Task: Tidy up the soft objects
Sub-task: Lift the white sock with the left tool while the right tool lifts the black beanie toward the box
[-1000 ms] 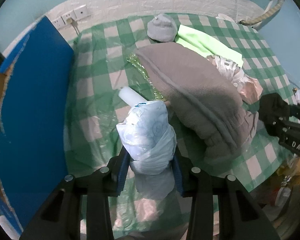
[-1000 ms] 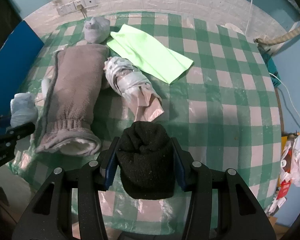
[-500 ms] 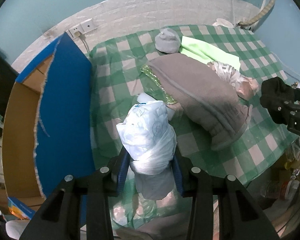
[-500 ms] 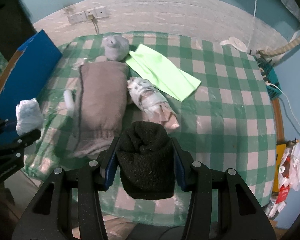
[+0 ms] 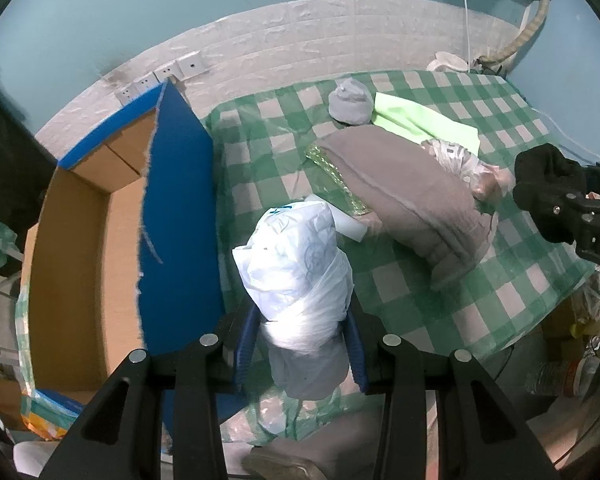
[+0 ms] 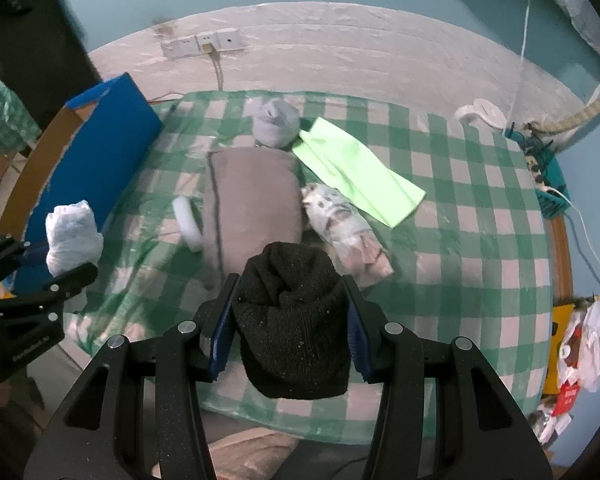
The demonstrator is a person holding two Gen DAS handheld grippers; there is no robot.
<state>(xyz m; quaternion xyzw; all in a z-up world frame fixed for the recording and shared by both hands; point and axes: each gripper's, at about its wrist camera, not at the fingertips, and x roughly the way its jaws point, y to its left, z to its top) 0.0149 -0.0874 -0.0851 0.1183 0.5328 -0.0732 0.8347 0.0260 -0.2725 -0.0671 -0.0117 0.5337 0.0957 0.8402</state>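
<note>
Here, left claw [image 5: 300,320] clenched on white plastic bundle [image 5: 296,264] — beside cardboard box [image 5: 80,248]; right claw [image 6: 290,320] grasping black sock roll [image 6: 290,312].

Left wrist: raised over the desk's [image 5: 404,280] left front corner, facing the wall.
Right wrist: raised at the front edge, centred.
Shared: checked desk [image 6: 460,216], grey blanket [image 5: 400,184] [image 6: 252,196].

Wall sockets [image 6: 202,45] above checked tablecloth [image 6: 460,216]; hose [image 5: 534,20] far right corner.
</note>
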